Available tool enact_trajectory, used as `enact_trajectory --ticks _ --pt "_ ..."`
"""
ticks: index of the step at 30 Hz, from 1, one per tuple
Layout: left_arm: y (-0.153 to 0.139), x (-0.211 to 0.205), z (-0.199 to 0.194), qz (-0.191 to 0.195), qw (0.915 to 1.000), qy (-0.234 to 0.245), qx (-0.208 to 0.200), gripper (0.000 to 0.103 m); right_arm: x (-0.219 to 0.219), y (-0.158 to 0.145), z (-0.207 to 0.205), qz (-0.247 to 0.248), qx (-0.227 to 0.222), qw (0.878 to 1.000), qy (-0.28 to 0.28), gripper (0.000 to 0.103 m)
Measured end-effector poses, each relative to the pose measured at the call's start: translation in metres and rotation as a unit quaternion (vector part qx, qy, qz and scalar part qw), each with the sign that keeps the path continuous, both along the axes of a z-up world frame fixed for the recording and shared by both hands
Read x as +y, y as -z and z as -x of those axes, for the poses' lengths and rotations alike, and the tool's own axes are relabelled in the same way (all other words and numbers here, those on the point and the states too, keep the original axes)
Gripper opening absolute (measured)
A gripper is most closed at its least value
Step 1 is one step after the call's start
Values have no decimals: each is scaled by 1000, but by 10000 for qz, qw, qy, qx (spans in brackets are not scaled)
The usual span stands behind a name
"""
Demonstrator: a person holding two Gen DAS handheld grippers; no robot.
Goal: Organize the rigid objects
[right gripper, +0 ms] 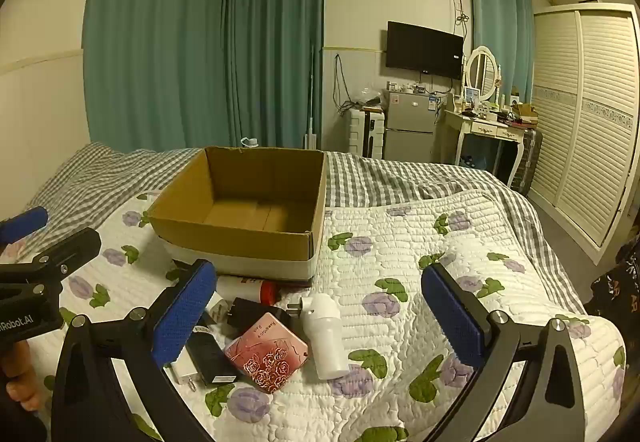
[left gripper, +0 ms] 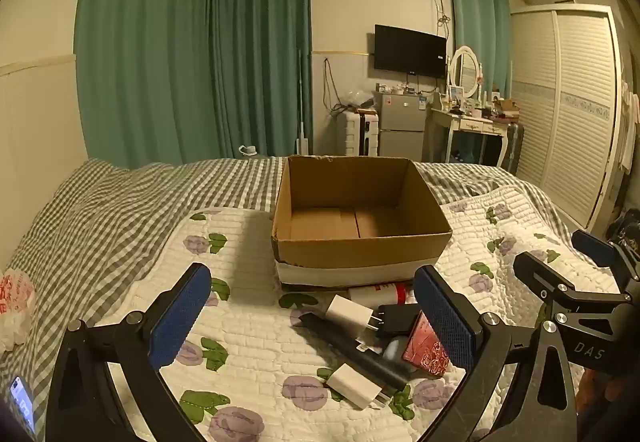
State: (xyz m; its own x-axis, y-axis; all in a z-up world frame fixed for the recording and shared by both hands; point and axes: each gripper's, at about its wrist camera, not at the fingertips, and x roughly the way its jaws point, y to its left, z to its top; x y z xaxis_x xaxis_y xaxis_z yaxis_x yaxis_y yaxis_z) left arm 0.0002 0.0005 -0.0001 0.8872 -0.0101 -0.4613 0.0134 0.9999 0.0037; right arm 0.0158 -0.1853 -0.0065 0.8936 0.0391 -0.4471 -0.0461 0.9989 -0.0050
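A cardboard box (left gripper: 362, 218) sits open and empty on a white quilt (left gripper: 248, 326) printed with purple flowers, which lies over a grey checked bedspread (left gripper: 100, 210). Just near of the box's front wall, a heap of small rigid things lies on the quilt. In the left wrist view there are two white chargers (left gripper: 348, 312) (left gripper: 356, 386), one nearer than the other, with a long black bar (left gripper: 352, 352) lying slantwise between them. A black adapter (left gripper: 398, 318) lies to the right of the farther charger, and a pink tin with a rose pattern (left gripper: 426, 350) leans beside it. A white bottle with a red cap (left gripper: 380, 292) lies on its side touching the foot of the box. In the right wrist view a white plug-shaped device (right gripper: 326, 334) lies just right of the pink tin, apart from the rest.

The left gripper (left gripper: 312, 318) hangs above the heap with its jaws spread as wide as they go and nothing between the blue pads. The right gripper (right gripper: 320, 318) is likewise fully spread, gripping nothing, with the tin and white device lying on the quilt below its gap. Each gripper shows at the edge of the other's view, side by side
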Motion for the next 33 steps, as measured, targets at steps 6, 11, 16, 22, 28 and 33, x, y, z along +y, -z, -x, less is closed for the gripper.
enact_trajectory --ticks 6,11,16,22,28,33 --pt "1 1 -4 -44 10000 37 22 103 0 -1 1 16 -33 10000 -31 103" --pt "-1 -2 -4 -97 9999 12 -33 103 0 5 -2 41 -27 10000 -40 103" --pt "-2 -3 -2 -123 9999 7 -69 103 2 2 -1 9 -3 10000 -56 103" --pt "-2 -2 0 -109 9999 15 -88 103 -1 2 0 -44 10 10000 -57 103" --pt "-2 -2 1 -118 9999 9 -98 103 0 2 -1 -30 24 10000 -84 103" --pt "-2 -3 1 -126 9999 10 -102 103 1 3 -1 -33 24 10000 -88 103"
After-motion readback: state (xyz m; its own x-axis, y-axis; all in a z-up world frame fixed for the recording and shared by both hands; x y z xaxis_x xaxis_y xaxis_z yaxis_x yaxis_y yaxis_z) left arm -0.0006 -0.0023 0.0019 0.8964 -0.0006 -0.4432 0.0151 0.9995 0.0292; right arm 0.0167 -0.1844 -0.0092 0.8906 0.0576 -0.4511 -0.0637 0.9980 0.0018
